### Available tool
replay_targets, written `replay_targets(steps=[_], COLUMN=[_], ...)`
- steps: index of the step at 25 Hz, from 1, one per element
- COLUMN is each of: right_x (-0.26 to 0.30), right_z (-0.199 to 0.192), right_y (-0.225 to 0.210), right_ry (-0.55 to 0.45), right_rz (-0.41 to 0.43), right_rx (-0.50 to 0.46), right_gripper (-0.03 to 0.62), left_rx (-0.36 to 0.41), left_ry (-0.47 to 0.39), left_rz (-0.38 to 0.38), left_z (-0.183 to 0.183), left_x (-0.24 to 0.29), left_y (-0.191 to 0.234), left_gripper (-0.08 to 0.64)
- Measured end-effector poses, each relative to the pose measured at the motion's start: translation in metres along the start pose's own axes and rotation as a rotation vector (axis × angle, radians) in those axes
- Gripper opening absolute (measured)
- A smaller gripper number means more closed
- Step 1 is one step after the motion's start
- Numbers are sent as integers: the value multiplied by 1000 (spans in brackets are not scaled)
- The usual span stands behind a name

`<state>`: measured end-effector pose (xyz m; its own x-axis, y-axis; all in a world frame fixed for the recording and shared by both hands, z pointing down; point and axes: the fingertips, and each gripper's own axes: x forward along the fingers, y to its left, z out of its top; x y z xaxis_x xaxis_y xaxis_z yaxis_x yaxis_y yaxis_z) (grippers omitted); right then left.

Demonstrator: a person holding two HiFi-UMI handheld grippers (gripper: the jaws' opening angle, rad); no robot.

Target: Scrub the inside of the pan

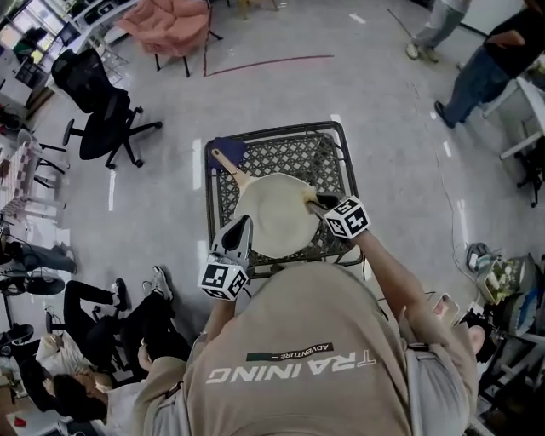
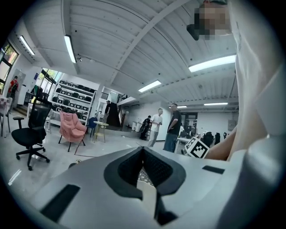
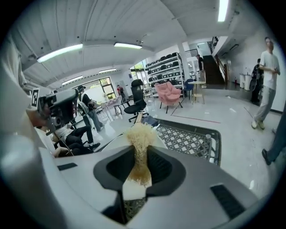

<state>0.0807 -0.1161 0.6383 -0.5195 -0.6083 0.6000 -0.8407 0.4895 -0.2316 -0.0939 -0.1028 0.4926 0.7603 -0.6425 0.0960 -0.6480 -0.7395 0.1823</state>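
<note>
The right tool (image 1: 319, 204) is clamping a straw-fibre scrubber (image 3: 140, 134), bristles hanging over the right rim of the cream pan (image 1: 274, 217). Its bowl is lying below-left, handle (image 1: 228, 166) running away far-left across the mesh bench (image 1: 336, 157). The left tool (image 1: 243, 225), tips together and empty, is hovering beside the near-left rim.

One pan (image 1: 274, 213) and one blue cloth (image 1: 228, 152), at the far left corner, lie on the one mesh table (image 1: 294, 155). There are two grippers, the left gripper (image 1: 242, 225) and the right gripper (image 1: 314, 203), and one straw-coloured scrubber (image 3: 140, 134). On the floor stand one black office chair (image 1: 102, 111) and one pink armchair (image 1: 170, 21).
</note>
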Motion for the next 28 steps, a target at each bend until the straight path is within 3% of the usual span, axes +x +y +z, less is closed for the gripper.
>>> replay_targets(steps=[6, 12, 20, 23, 28], right_x=[-39, -56, -41, -26, 0], right_z=[-18, -48, -135, -163, -196], right_y=[-27, -51, -79, -85, -86], right_ry=[14, 47, 240, 298, 382], right_rz=[-75, -105, -141, -146, -126], right_rx=[-75, -6, 139, 209, 175], right_gripper=[94, 94, 94, 94, 94], left_rx=[2, 27, 22, 12, -12], left_ry=[11, 7, 10, 28, 60], left_rz=[-38, -35, 92, 178, 295], left_z=[-8, -6, -5, -11, -26], left_x=[19, 25, 5, -18, -47], left_y=[-23, -28, -14, -6, 5], left_gripper=[18, 17, 18, 17, 17])
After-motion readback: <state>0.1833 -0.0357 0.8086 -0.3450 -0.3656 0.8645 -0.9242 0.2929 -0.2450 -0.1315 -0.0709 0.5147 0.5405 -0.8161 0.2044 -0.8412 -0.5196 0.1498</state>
